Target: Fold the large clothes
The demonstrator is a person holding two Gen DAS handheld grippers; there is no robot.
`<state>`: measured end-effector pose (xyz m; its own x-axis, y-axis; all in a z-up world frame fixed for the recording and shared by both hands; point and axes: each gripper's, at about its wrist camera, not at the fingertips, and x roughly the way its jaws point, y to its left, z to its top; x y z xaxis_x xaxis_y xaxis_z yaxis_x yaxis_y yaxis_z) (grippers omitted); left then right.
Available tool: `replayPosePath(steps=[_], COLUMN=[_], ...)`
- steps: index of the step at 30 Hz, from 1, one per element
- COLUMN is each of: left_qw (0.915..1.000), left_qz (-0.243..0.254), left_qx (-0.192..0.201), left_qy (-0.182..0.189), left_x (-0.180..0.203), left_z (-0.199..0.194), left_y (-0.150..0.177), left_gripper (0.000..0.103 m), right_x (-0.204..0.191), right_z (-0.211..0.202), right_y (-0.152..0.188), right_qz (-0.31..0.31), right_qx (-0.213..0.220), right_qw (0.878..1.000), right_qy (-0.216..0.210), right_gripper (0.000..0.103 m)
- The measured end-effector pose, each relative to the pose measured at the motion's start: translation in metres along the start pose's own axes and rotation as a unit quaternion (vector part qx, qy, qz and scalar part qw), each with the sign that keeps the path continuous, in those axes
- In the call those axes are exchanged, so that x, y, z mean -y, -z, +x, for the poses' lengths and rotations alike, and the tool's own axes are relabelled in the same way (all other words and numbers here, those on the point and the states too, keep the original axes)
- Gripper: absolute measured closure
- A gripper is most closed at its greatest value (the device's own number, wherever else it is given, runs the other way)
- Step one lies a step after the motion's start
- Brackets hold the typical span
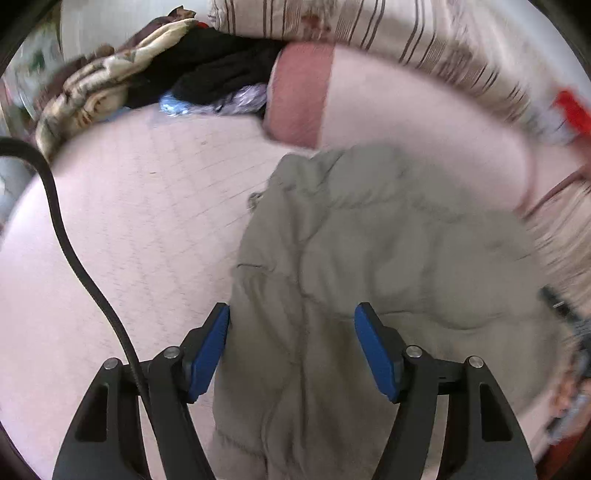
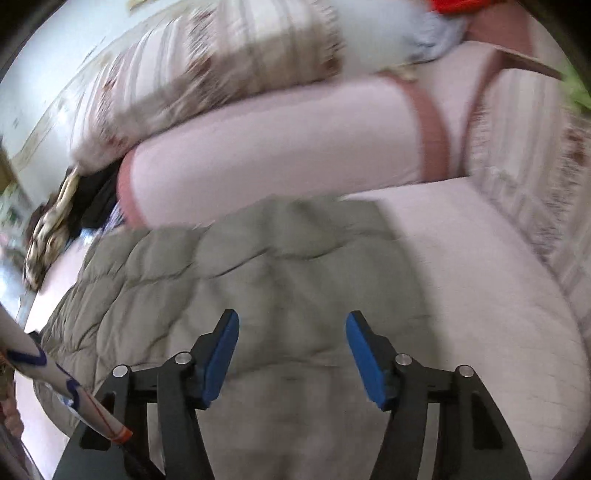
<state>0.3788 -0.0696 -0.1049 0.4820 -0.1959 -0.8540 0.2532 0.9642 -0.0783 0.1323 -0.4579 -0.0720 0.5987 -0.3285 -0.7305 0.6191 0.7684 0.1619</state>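
A large grey-green quilted jacket (image 1: pixel 388 258) lies spread on a pale pink bed sheet (image 1: pixel 140 229). My left gripper (image 1: pixel 291 317) is open, its blue pads (image 1: pixel 210 350) spread over the jacket's near left edge, holding nothing. In the right wrist view the same jacket (image 2: pixel 258 266) fills the middle. My right gripper (image 2: pixel 291 321) is open above the jacket's near part, holding nothing. Both views are blurred by motion.
A pink bolster pillow (image 1: pixel 406 110) lies behind the jacket, also in the right wrist view (image 2: pixel 277 147). A striped blanket (image 1: pixel 351 26) and a pile of dark and patterned clothes (image 1: pixel 177 74) sit at the back. A black cable (image 1: pixel 74 258) hangs on the left.
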Motion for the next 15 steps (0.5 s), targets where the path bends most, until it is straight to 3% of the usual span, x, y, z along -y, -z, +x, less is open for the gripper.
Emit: replayPosePath(steps=[2, 3, 6, 11, 15], left_qw=[0.9998, 0.9998, 0.9995, 0.997, 0.9946], left_qz=[-0.002, -0.006, 0.0, -0.001, 0.008], left_qx=[-0.005, 0.002, 0.024, 0.068, 0.091], left_qy=[-0.017, -0.017, -0.02, -0.037, -0.049], left_x=[0.002, 0.001, 0.001, 0.005, 0.016], left_z=[0.014, 0.015, 0.004, -0.035, -0.06], left_y=[0.006, 0.008, 0.013, 0.033, 0.058], left_gripper=[0.034, 0.034, 0.034, 0.034, 0.03], right_x=[-0.017, -0.025, -0.03, -0.032, -0.043], right_z=[0.022, 0.03, 0.034, -0.007, -0.038], right_y=[0.008, 0.012, 0.017, 0.03, 0.065], right_qz=[-0.017, -0.032, -0.054, -0.056, -0.066], right_qx=[-0.01, -0.001, 0.011, 0.027, 0.034], right_qw=[1.0, 0.999, 0.996, 0.996, 0.996], right_qy=[0.016, 0.043, 0.072, 0.066, 0.047], right_gripper=[0.036, 0.035, 0.034, 0.033, 0.033])
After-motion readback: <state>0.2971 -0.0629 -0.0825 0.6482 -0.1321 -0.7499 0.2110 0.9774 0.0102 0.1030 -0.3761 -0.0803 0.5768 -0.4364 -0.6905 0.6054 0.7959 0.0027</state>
